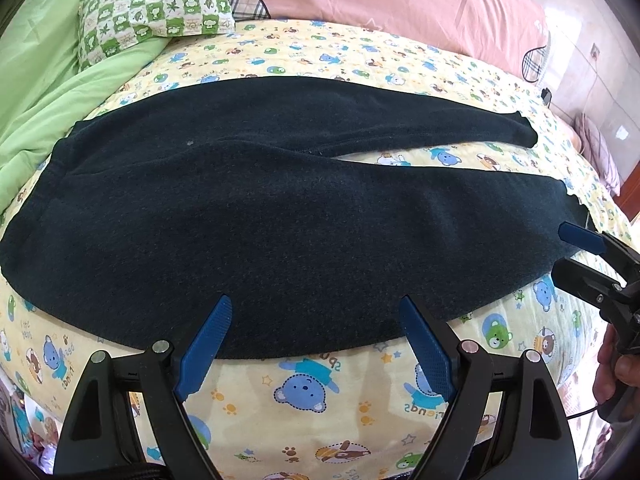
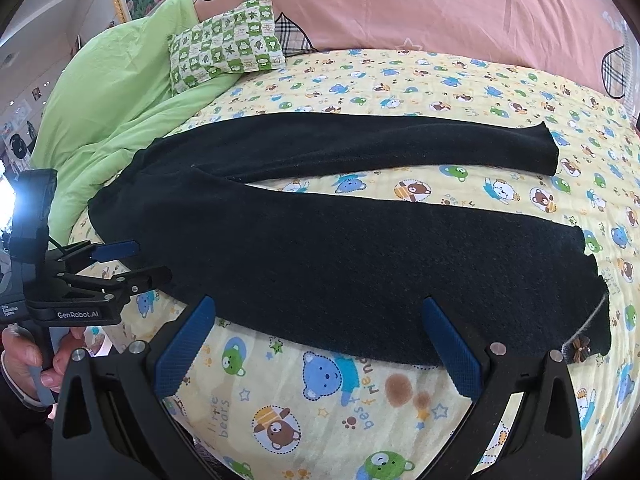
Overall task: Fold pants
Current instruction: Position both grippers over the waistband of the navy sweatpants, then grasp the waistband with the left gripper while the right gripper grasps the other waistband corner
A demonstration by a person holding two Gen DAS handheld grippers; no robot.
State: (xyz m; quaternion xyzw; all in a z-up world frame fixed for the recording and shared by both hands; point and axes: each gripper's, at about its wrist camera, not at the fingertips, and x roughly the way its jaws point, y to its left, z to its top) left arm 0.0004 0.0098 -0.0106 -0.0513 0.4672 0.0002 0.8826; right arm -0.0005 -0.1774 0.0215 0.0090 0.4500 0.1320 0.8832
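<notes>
With both sets of fingers wide and empty, bring your left gripper (image 1: 316,344) and right gripper (image 2: 320,344) down onto the pants' (image 1: 260,216) near edge and pinch both layers evenly.

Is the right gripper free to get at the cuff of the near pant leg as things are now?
Probably yes. The right gripper is open just off the near edge of the pants, and the near cuff lies flat on the bear-print sheet to its right, with nothing on top of it.
</notes>
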